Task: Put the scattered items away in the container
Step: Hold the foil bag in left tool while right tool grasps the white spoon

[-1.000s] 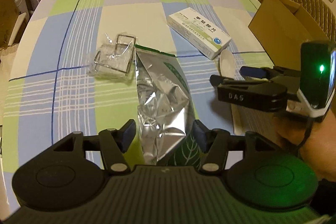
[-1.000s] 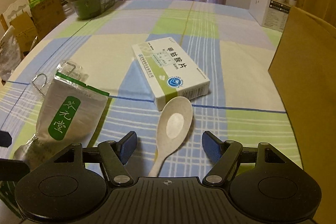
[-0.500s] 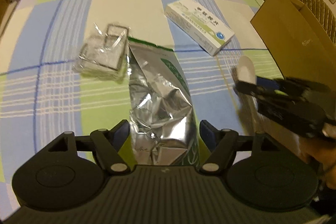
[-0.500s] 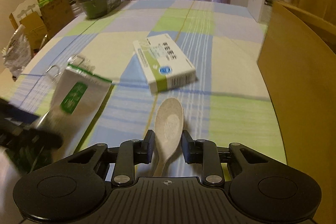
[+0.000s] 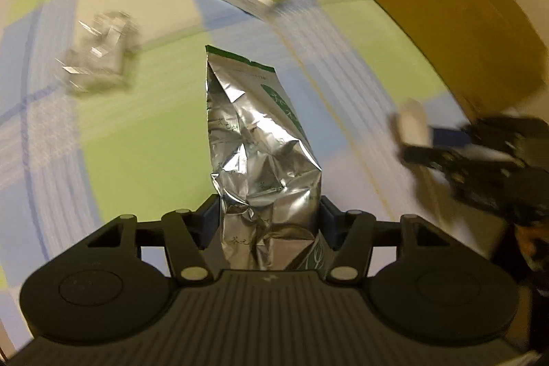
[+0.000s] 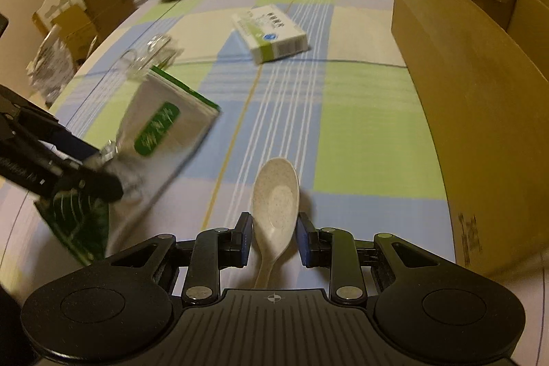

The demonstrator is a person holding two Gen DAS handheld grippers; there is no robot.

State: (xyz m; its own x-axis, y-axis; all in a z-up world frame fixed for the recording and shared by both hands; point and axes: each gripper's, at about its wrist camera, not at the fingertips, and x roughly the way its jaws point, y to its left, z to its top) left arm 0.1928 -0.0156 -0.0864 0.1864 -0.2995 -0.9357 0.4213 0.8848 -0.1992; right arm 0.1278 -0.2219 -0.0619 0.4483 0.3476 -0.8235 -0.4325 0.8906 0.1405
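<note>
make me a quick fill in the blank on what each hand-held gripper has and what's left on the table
1. The left hand-held gripper is closing on the silver ____.
2. The right hand-held gripper holds a speckled white ____.
3. The cardboard box stands to the ____ of the right hand-held gripper in its own view.
4. The white and green ____ lies flat on the checked cloth, held by neither.

Missing words: pouch; spoon; right; carton

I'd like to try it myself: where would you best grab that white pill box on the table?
Take the pill box across its two long sides, coming from above: it lies flat with clear cloth all around, and its width looks narrow enough for the jaws.
</note>
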